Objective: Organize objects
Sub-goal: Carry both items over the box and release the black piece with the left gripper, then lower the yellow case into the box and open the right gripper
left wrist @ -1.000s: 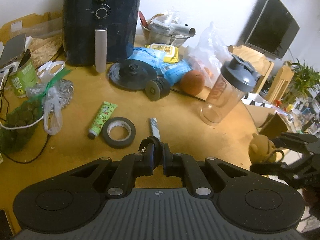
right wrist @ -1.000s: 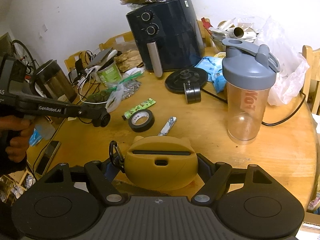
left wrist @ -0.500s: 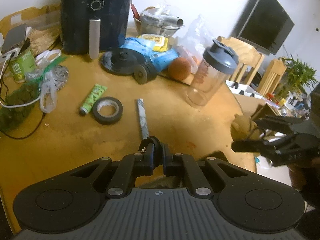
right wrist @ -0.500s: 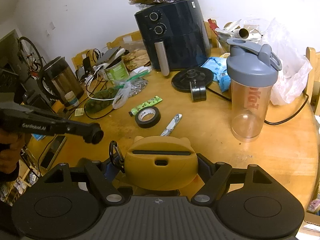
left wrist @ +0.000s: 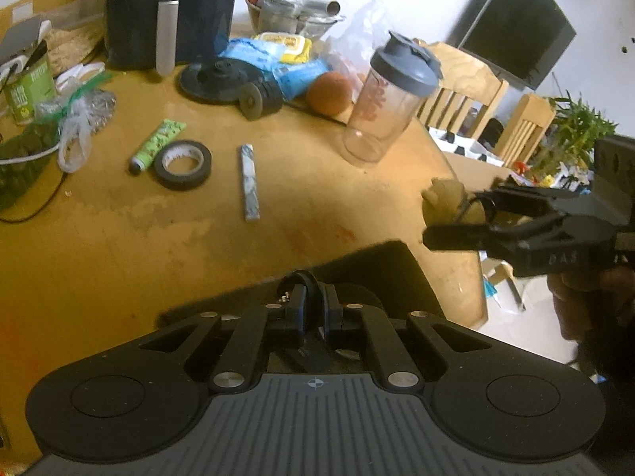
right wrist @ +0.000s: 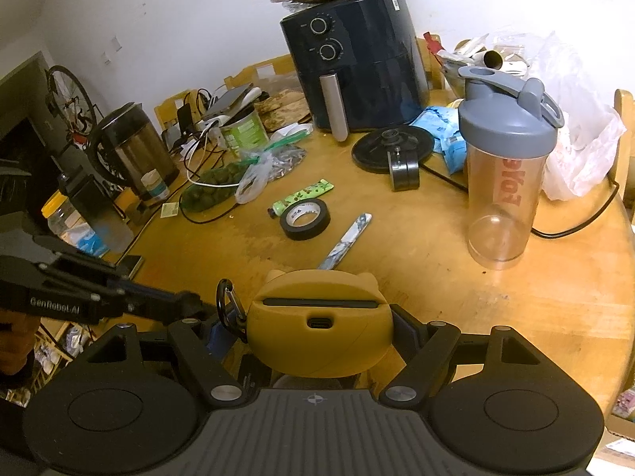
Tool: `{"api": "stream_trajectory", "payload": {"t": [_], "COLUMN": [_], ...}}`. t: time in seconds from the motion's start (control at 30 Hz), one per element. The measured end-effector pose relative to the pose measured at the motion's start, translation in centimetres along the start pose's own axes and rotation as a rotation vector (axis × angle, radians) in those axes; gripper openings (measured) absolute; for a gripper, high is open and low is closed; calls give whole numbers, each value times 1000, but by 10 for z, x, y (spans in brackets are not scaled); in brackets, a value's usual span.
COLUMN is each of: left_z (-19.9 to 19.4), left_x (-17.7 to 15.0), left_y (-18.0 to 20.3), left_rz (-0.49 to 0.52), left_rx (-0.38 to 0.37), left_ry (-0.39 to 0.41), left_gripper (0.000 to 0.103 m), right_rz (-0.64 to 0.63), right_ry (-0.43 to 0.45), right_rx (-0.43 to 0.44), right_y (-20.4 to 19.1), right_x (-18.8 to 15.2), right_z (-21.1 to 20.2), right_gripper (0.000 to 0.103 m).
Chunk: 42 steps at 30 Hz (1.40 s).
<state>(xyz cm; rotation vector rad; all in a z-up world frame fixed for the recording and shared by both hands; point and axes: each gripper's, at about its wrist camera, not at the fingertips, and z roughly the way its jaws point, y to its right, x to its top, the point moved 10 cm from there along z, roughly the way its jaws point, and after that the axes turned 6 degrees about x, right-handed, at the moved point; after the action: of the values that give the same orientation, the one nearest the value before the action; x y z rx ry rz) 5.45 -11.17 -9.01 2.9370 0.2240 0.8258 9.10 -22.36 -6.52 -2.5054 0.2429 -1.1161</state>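
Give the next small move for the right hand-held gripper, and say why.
Probably lower it straight down: the right hand-held gripper is shut on the yellow case, held over the black pouch that the left hand-held gripper pinches by a strap at the table edge.

I see a mustard-yellow eared earbud case (right wrist: 320, 327) with a black carabiner, upright, clamped in my right gripper (right wrist: 317, 341) above the table edge.

White walls (right wrist: 178, 8), wooden chairs (left wrist: 468, 79), dark monitor (left wrist: 516, 23).
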Motion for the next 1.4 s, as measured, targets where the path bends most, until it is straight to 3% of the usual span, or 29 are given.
{"api": "stream_trajectory", "payload": {"t": [0.63,0.67,0.7,0.77,1.1,1.4], "left_z": [15,14,13,11,-1,-10], "left_x": [-61,-62,-64,-65,-65,-69], "left_y": [8,9,9,10,7,-5], "left_rz": [-72,-75,-76,-76,-106,-167], "left_rx": [30,32,33,37,59,83], "left_ry": [-135,-137,-136,-126,-86,-63], "left_gripper": [12,14,28,38,40,40], "right_rz": [-20,-20,-21,-27,-74,-170], "right_ry": [-48,-51,-54,-61,-104,-204], "right_rx": [55,58,62,68,86,70], "right_y": [-14,-15,-16,-18,-28,-35], "right_x": [-20,-21,-22,-24,-33,-50], "right_z": [7,7,8,10,21,46], "right_gripper": [80,80,80,80,80,80]}}
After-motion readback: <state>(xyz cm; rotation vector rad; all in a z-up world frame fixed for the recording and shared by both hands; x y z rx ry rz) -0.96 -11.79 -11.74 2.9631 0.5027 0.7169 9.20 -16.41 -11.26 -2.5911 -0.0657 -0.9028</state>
